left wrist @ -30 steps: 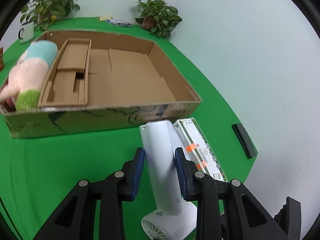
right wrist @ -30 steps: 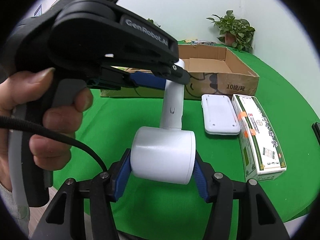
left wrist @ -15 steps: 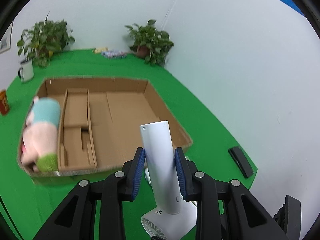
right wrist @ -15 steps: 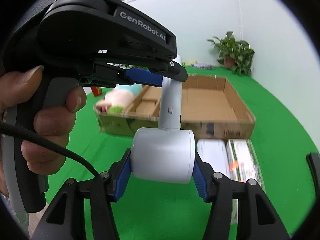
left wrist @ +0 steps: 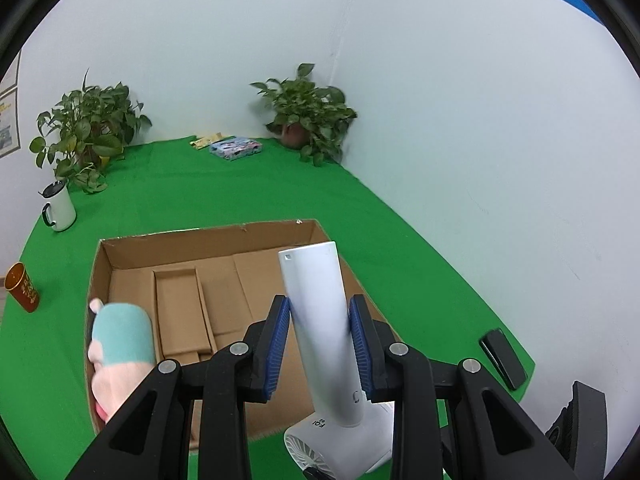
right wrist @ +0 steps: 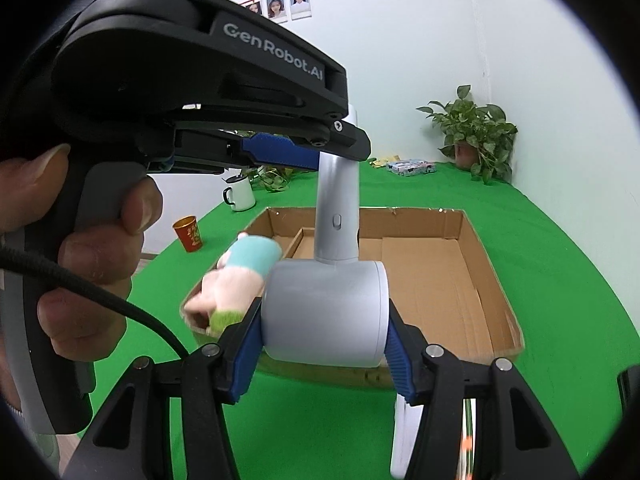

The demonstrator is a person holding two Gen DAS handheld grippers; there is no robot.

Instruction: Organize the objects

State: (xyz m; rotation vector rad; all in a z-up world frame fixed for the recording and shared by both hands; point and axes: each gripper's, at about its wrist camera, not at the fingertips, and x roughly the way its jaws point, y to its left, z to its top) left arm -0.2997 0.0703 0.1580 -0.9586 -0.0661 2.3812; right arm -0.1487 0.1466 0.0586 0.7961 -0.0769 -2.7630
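Left wrist view: left gripper [left wrist: 319,344] clamped hair dryer [left wrist: 320,320] handle; right gripper [right wrist: 323,344] clamped its barrel, above cardboard box [right wrist: 480,280].

your left gripper [left wrist: 319,344]: clamped on the fan [left wrist: 324,332] handle, fan head low at the frame's bottom
below you: box [left wrist: 120,254] on green cloth, plush [left wrist: 120,344] at its left end
far left: mug [left wrist: 59,211], cup [left wrist: 22,286]

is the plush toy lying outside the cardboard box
No, the plush toy lies inside the cardboard box, against its left wall.
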